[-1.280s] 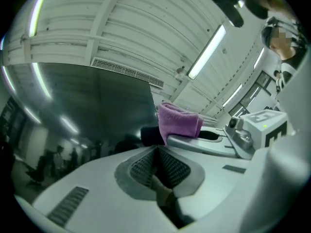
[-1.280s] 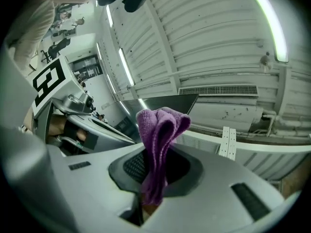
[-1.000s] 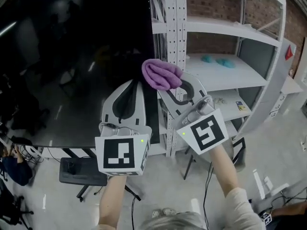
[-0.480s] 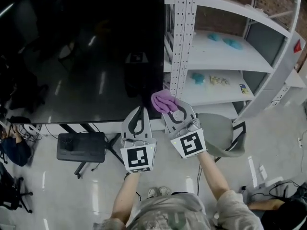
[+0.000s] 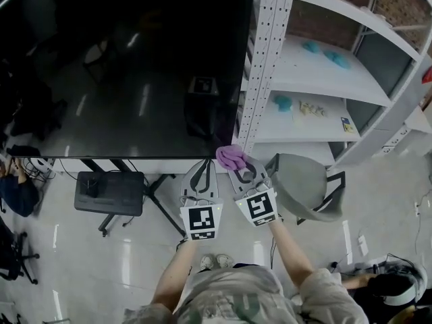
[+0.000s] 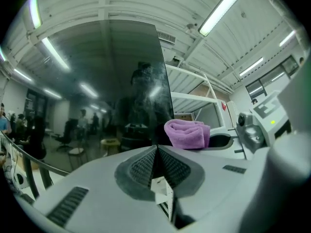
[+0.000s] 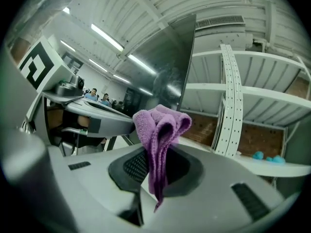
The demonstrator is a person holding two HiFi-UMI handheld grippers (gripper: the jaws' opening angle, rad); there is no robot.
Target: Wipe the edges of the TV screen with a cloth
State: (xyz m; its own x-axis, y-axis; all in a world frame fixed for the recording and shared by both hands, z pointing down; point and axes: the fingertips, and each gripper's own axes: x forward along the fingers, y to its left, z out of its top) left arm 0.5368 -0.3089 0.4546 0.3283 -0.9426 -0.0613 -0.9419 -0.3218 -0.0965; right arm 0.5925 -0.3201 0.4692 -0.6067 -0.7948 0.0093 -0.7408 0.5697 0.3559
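A large black TV screen (image 5: 128,66) fills the upper left of the head view; its right edge runs beside a white perforated shelf post (image 5: 266,52). My right gripper (image 5: 237,164) is shut on a bunched purple cloth (image 5: 231,156), just below the screen's lower right corner and apart from it. In the right gripper view the purple cloth (image 7: 159,137) is pinched between the jaws and stands up above them. My left gripper (image 5: 202,169) sits beside it on the left, jaws shut with nothing between them. The left gripper view shows the TV screen (image 6: 97,96) ahead and the purple cloth (image 6: 187,133) to the right.
White metal shelving (image 5: 324,73) stands right of the TV, with small teal items (image 5: 320,49) on it. A grey chair (image 5: 304,184) is below the shelves. The black stand base (image 5: 108,193) sits under the screen. A seated person (image 5: 13,194) is at the far left.
Both grippers have drawn back and down from the screen's right edge to below its lower right corner. The cloth stays clamped in the right gripper; the view has widened.
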